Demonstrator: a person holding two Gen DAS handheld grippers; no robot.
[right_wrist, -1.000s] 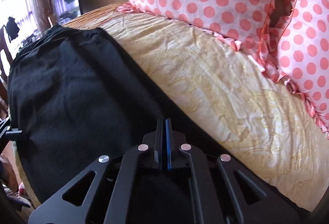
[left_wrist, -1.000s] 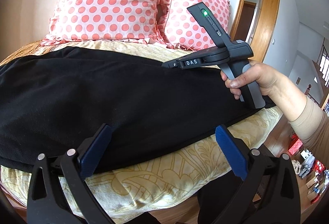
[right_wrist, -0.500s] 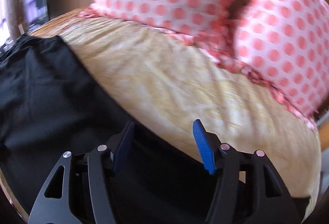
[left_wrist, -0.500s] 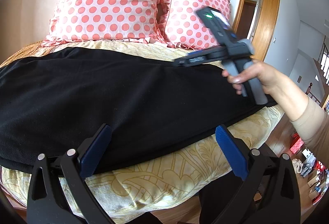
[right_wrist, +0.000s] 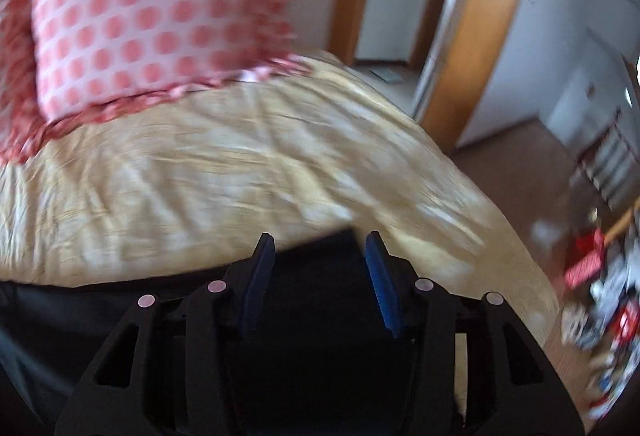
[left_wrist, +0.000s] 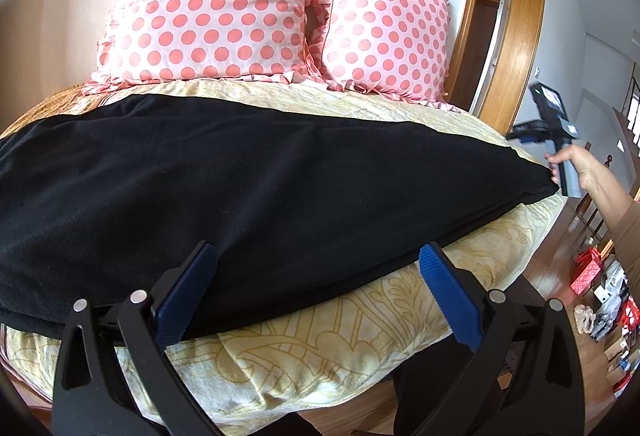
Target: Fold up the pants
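Pants (left_wrist: 260, 176), black, lie spread lengthwise across the yellow patterned bedspread (left_wrist: 320, 336), folded into one long band that tapers to a point at the bed's right edge. Two pink polka-dot pillows (left_wrist: 216, 0) stand upright against the wall behind the garment, apart from it.

Left gripper (left_wrist: 316, 292): jaws stand wide apart, released, blue pads clear of any cloth. It hovers over the near hem of the pants; nothing is between the fingers.

Right gripper (right_wrist: 320, 268): seen in the left wrist view beyond the tapered end of the pants, carried by the person's right hand (left_wrist: 576, 166) at the bedside. In its own view, which is smeared by motion, the jaws are part-way apart and closing. The black corner of the pants lies in line between the pads, but the pads do not press on it; whether the cloth sits within or below them cannot be determined. A wooden door frame (left_wrist: 516, 48) stands behind.
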